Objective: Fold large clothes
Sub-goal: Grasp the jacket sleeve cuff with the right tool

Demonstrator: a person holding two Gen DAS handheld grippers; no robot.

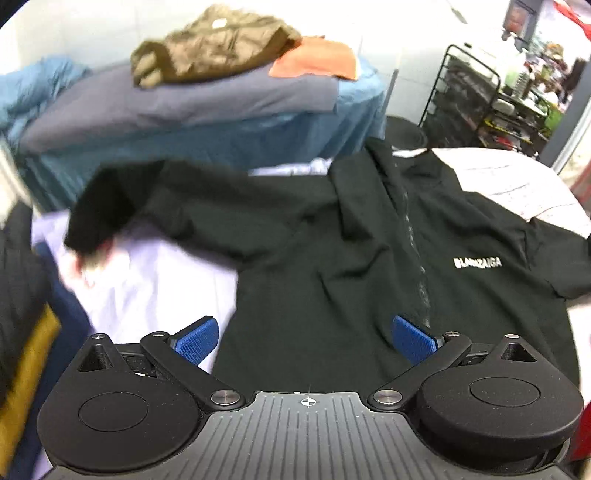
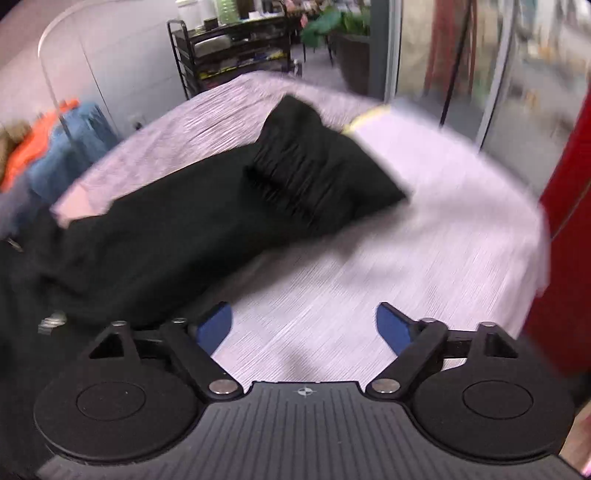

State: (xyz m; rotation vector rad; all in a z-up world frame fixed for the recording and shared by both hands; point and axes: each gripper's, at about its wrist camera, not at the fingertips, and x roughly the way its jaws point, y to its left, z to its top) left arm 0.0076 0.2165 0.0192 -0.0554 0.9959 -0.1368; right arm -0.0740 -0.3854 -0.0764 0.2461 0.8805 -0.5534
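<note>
Indoor workroom or office-like space set up for laundry folding. Round counter (image 2: 424, 206) under pale cloth; heap of mixed garments (image 1: 207, 55) stacked on blue-draped surface (image 1: 258, 136) beside it. Black wire shelving cart (image 2: 236, 44) loaded with supplies against white wall. Glass partition (image 2: 517, 74) and potted plant (image 2: 343, 22) beyond. Red panel (image 2: 569, 184) at right edge.
</note>
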